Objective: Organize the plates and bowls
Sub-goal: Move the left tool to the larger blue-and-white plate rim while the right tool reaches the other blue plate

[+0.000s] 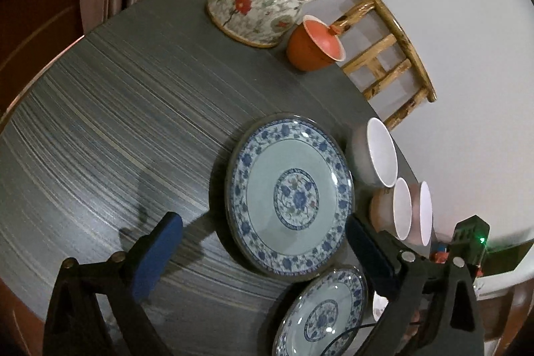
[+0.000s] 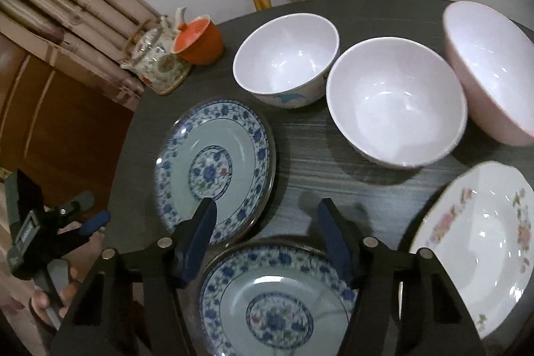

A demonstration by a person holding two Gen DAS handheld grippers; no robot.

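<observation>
above the near blue-patterned plate on the dark table, the right gripper hangs half-open and empty, the left gripper wide, so the pickup seems just starting: next, pinch that plate's rim for stacking.

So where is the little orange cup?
The orange cup sits at the far left edge of the table in the right wrist view, right beside the flowery teapot and left of the nearest white bowl.

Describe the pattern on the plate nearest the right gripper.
Blue floral border and centre medallion on a pale blue-green plate; clearest in the right wrist view.
</observation>
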